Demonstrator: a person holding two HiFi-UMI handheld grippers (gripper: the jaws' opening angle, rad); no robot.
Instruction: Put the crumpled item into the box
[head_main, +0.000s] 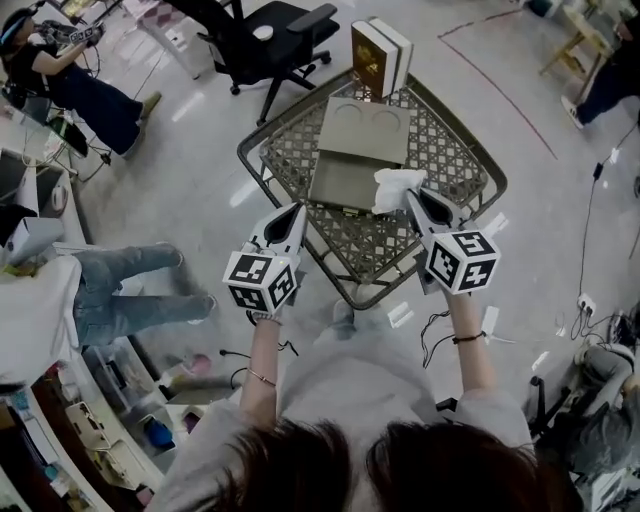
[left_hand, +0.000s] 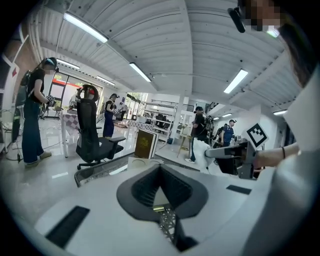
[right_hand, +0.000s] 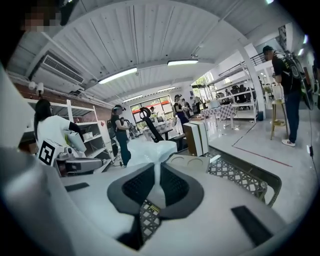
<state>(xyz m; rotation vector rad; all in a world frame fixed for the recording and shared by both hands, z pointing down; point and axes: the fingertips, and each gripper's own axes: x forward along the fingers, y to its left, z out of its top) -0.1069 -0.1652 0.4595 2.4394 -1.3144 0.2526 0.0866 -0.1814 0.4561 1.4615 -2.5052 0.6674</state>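
The right gripper (head_main: 412, 196) is pinching the crumpled white item (head_main: 396, 187), its jaws closed narrowly on it, just above the flat grey box's (head_main: 360, 135) near right corner. The left gripper (head_main: 297, 210) is hovering empty with its jaws together, beside the box's near left corner.

Head view: crumpled item (head_main: 397, 188) covers the near right corner of the box (head_main: 355, 150) and the fingertips of my right gripper (head_main: 414, 198). Box open or closed: cannot tell. Print on the upright books (head_main: 378, 58) at the far edge of the tabletop (head_main: 460, 160): too small to read.
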